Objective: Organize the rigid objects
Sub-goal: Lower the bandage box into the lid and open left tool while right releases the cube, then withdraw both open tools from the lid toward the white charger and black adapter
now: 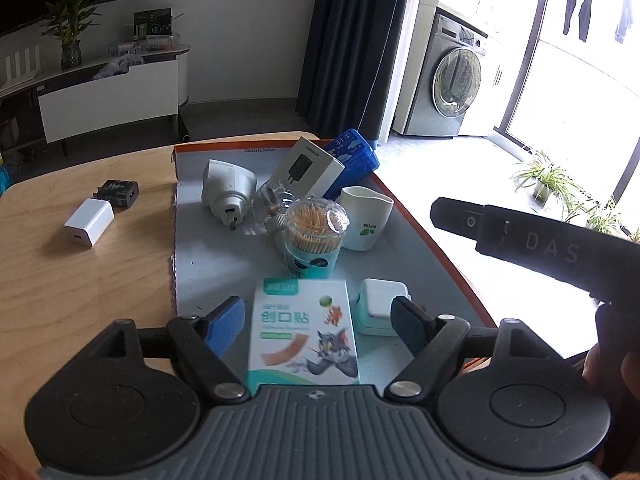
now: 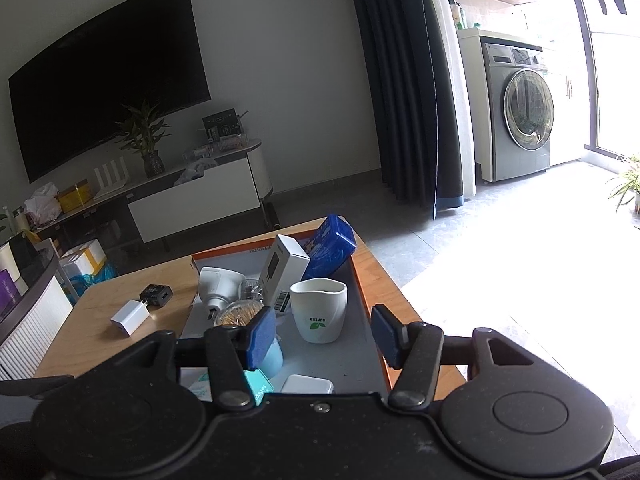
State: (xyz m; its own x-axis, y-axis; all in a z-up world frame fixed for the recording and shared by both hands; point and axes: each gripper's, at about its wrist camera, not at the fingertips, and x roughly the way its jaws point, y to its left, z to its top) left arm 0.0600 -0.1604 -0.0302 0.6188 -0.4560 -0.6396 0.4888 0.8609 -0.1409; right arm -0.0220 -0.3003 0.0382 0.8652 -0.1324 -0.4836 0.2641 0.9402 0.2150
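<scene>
Both tongs released: left (image 1: pixel 318 320), right (image 2: pixel 324 336); tray (image 1: pixel 404 196) holds bandage box (image 1: pixel 304 332), cup (image 2: pixel 318 310).

A washing machine (image 2: pixel 520 114) stands by dark curtains (image 2: pixel 404 80) (a television (image 2: pixel 108 76) hangs opposite).

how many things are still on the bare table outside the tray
2: a white charger and a black adapter touching it just behind, both on the wooden table left of the tray. More may be hidden out of view.

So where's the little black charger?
In the left wrist view the black charger lies on the wooden table, left of the tray, touching the white charger.
</scene>
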